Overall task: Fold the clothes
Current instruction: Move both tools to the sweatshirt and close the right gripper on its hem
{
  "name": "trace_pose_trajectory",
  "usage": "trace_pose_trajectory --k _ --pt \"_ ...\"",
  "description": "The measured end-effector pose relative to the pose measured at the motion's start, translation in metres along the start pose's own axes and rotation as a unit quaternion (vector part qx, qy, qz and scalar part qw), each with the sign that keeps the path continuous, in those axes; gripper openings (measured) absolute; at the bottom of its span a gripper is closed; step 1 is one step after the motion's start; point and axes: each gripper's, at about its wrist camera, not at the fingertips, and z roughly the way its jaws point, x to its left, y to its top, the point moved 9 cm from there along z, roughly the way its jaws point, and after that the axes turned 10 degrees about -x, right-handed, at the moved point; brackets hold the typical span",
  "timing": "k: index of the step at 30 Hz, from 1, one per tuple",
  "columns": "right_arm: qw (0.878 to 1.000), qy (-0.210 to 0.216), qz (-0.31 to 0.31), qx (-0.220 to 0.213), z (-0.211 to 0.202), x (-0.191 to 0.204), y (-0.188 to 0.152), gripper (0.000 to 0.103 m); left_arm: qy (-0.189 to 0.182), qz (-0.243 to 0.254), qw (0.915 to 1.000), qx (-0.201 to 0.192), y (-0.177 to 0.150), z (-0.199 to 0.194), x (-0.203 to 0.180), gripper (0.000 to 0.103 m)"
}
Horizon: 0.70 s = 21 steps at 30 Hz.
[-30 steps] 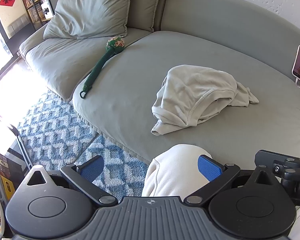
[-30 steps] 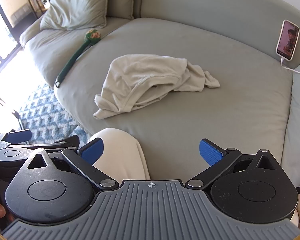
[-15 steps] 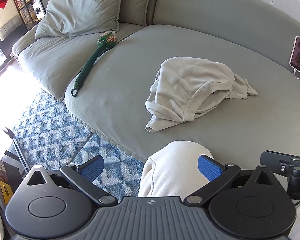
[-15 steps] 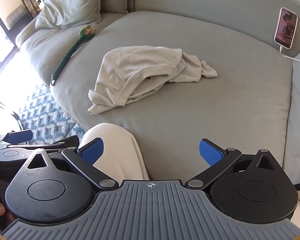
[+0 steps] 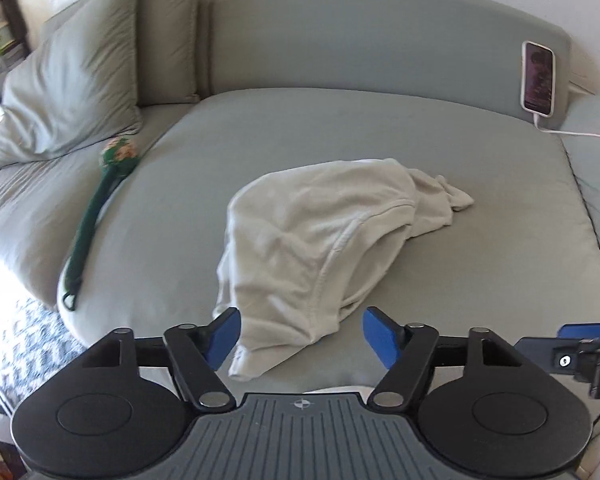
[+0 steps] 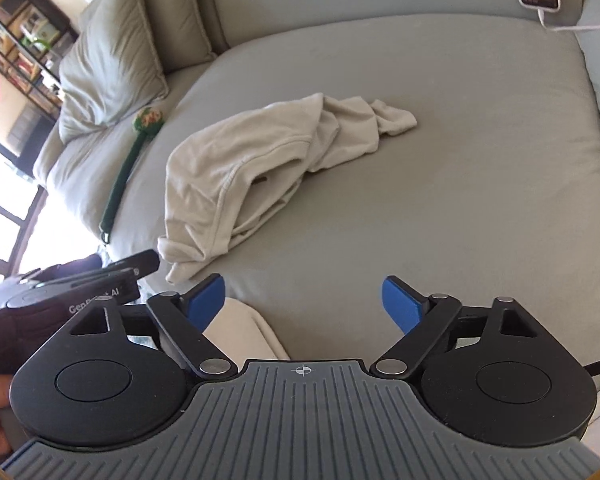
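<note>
While its jaws have just been closing, the left gripper [image 5: 300,334] still stands apart around the near hem of the crumpled cream T-shirt [image 5: 320,248], the blue pads [image 5: 224,336] flanking the cloth without pressing on it. The right gripper [image 6: 304,304] has also just been narrowing, yet it is spread wide with only bare cushion between its pads [image 6: 400,304], just beside the shirt's lower corner. The garment lies in a loose heap near the middle of the grey-green sofa seat [image 5: 480,280], one twisted end trailing toward the backrest. Left of it, in the seam between two seat cushions, rests a green massage stick [image 5: 96,216] with a flowered round head. A large pillow [image 5: 68,92] leans at the far left. A phone [image 5: 538,78] with a lit screen stands propped against the backrest at the right, a white cable [image 5: 572,133] running from it. A patterned blue rug [image 5: 24,340] shows below the sofa's edge.
</note>
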Motion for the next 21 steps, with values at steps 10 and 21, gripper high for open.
trace_pose_trajectory --k 10,21 --pt "0.999 -0.001 0.041 0.025 0.051 -0.024 0.018 0.060 -0.017 0.120 0.9926 -0.005 0.025 0.073 -0.030 0.062" --pt "0.994 -0.019 0.102 0.025 0.046 -0.066 0.009 0.060 -0.023 0.029 0.9983 0.046 0.044 0.100 -0.023 0.004"
